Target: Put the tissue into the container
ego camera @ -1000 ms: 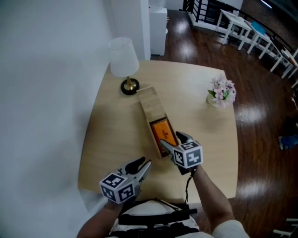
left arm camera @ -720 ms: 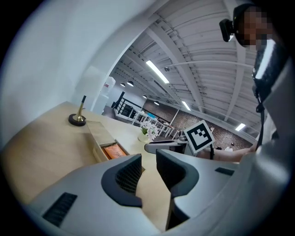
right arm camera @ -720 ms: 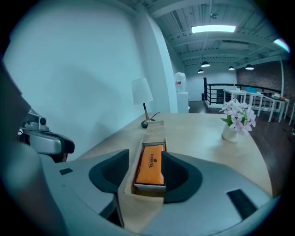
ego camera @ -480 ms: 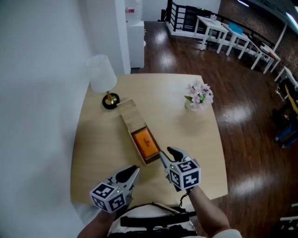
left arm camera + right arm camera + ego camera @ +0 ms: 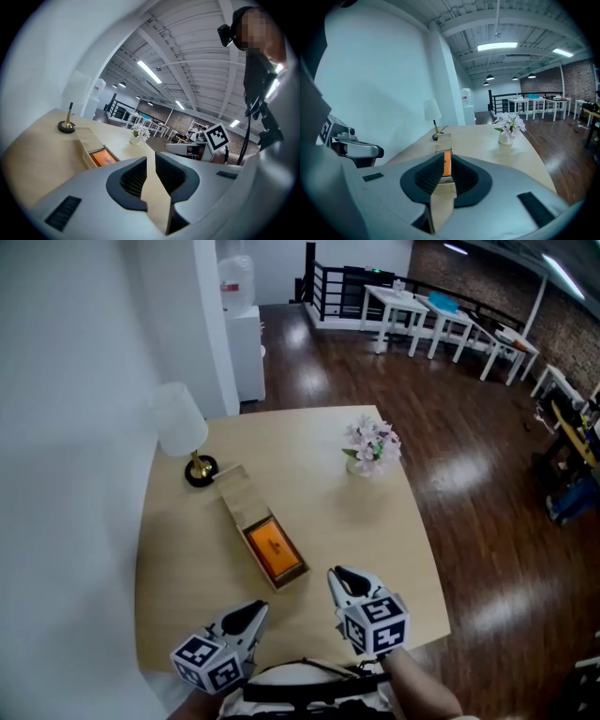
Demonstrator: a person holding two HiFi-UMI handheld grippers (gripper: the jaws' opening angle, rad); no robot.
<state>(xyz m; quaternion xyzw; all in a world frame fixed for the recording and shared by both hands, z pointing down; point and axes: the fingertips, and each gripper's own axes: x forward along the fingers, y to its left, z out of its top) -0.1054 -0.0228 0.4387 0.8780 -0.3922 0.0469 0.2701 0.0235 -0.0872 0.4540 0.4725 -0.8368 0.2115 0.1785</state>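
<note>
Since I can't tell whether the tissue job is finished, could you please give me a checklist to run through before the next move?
1. Orange tissue pack in the wooden container: ok, it lies in the open end.
2. Container fully closed: not ok, the lid covers only the far part.
3. Left gripper empty: ok; its jaws have just been closing, stand apart, nothing between them.
4. Right gripper empty: ok; its jaws have just been closing to a narrow gap, nothing between them.
5. Grippers clear of the container: ok, both are at the table's near edge.
6. Lamp and flower vase upright: ok.
</note>
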